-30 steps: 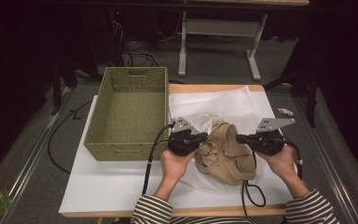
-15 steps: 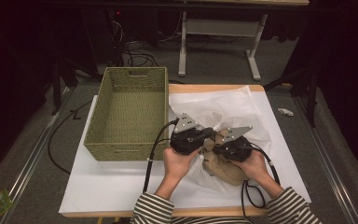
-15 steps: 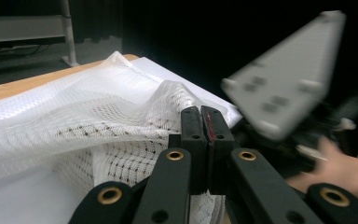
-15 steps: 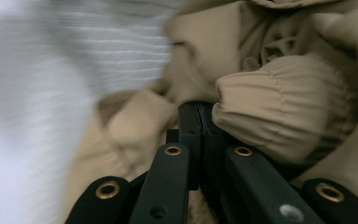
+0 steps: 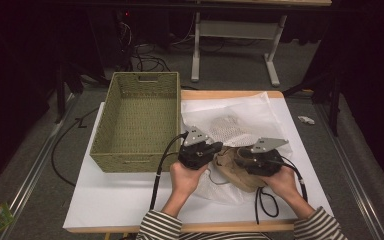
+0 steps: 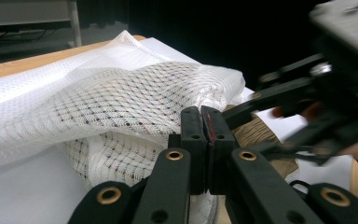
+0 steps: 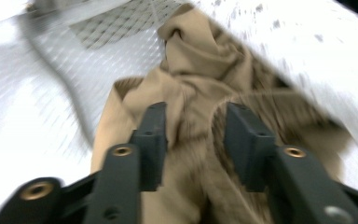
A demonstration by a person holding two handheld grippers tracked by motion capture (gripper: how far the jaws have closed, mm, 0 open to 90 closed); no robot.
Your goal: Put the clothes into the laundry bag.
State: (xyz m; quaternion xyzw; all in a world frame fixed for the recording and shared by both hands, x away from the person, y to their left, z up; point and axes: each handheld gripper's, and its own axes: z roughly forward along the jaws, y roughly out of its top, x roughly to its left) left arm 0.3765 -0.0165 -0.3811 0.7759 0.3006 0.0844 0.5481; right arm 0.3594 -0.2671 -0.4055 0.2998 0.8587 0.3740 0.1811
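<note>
right fingers (image 7: pixel 247 149) apart over tan cloth (image 7: pixel 200 84)

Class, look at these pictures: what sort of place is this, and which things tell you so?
Probably a lab or workshop: a covered work table, cables on the floor, and a bare desk frame behind in a dark room.

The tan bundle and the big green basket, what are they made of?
The tan crumpled bundle looks like soft matte cloth: it folds and creases, though the picture is blurred. The olive-green rectangular basket seems woven, perhaps of wicker or paper cord: fine ribbed rows cover its walls and floor.
</note>
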